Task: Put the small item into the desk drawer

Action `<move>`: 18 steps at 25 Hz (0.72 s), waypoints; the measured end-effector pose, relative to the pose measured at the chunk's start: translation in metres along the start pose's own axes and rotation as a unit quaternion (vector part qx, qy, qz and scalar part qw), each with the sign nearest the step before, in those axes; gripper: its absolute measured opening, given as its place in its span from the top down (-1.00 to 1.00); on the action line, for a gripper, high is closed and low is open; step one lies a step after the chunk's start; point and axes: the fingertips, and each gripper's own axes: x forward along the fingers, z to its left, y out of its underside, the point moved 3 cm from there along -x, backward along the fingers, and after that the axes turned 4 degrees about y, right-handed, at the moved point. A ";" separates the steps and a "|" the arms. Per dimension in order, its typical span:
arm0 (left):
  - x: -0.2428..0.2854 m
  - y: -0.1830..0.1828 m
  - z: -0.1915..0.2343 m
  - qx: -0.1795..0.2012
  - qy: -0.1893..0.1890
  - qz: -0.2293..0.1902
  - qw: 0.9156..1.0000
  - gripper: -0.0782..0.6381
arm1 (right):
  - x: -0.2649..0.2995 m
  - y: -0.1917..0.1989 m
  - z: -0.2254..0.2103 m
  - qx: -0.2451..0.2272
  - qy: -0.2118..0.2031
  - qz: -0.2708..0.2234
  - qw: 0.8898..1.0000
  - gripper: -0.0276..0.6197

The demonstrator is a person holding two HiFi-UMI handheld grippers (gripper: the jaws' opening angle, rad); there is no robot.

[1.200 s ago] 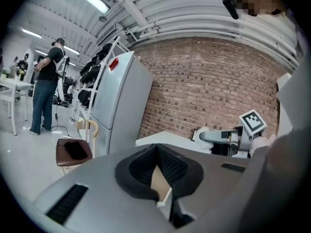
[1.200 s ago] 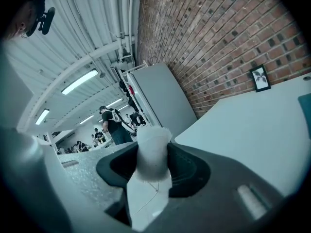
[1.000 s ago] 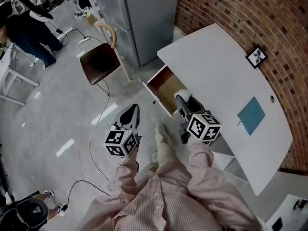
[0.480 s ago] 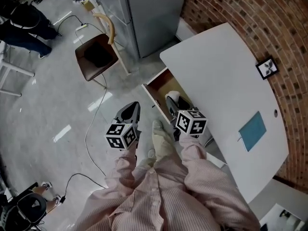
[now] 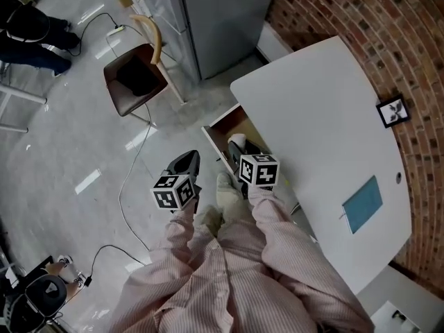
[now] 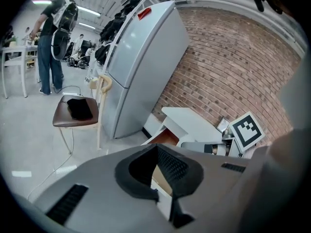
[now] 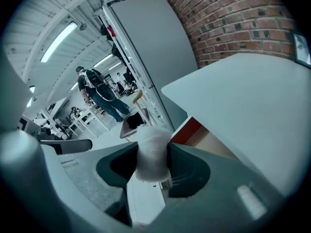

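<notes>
Right gripper view, gripper (image 7: 153, 155) clamps white item (image 7: 151, 143)

Open drawer (image 5: 227, 125), white item (image 5: 236, 141) in right tool (image 5: 240, 149)

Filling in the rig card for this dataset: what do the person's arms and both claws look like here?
Pale pink striped sleeves. The left claw and right claw have grey bodies and dark ribbed pads, each carrying a white cube with black square markers.

One drawer (image 5: 234, 126), one chair (image 5: 136, 82) — apparently one item (image 7: 151, 154).
</notes>
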 end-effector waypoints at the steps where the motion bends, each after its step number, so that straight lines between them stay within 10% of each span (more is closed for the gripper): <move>1: 0.006 0.001 0.003 -0.004 -0.002 0.001 1.000 0.78 | 0.008 0.002 -0.003 -0.006 0.002 0.007 1.000 0.38; 18: 0.087 0.064 0.055 -0.066 0.008 0.049 0.997 0.78 | 0.123 0.059 -0.066 -0.107 0.074 0.121 0.984 0.38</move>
